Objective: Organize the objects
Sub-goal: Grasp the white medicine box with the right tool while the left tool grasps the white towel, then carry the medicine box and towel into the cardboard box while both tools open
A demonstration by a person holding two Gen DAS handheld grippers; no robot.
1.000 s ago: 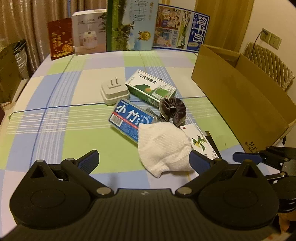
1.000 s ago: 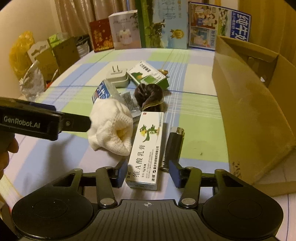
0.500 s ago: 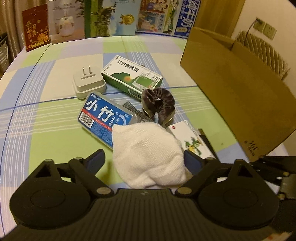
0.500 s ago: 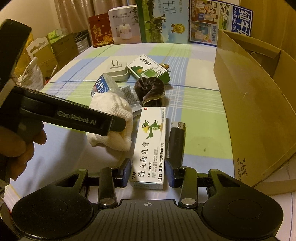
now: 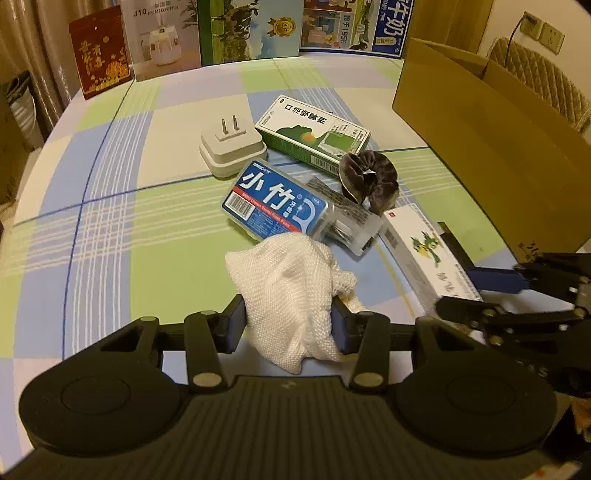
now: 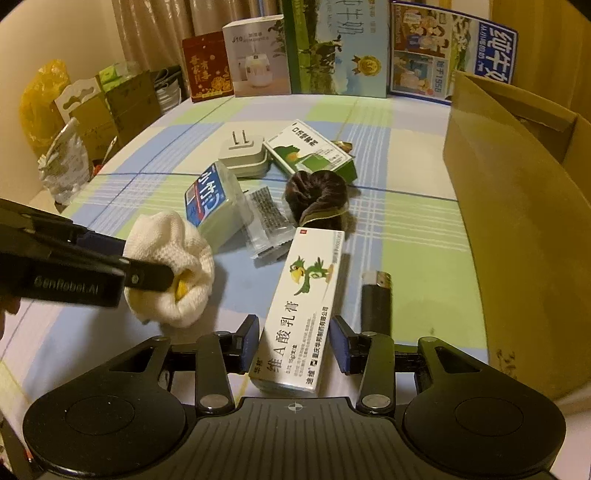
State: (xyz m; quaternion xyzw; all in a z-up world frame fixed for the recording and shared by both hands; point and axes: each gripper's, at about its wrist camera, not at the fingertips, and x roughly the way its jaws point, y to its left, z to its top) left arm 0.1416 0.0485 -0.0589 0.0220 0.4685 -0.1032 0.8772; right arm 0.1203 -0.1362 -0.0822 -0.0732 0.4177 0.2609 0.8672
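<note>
My left gripper (image 5: 288,326) is shut on a white knitted sock (image 5: 291,291), which bunches between the pads; it also shows in the right wrist view (image 6: 173,273). My right gripper (image 6: 293,341) straddles a white ointment box with a green parrot (image 6: 299,314), its pads close on both sides with small gaps showing. The box also shows in the left wrist view (image 5: 424,254). Behind lie a blue floss box (image 5: 275,201), a white plug adapter (image 5: 232,146), a green spray box (image 5: 314,131), a dark scrunchie (image 5: 369,177) and a clear sachet (image 6: 266,218).
A black lighter (image 6: 376,302) lies right of the ointment box. An open cardboard box (image 6: 517,206) stands along the right side. Upright cartons (image 5: 247,29) line the table's far edge. Bags and boxes (image 6: 74,122) sit off the table's left.
My left gripper moved forward over the sock and closed on it. My right gripper stayed around the ointment box with little change in its opening.
</note>
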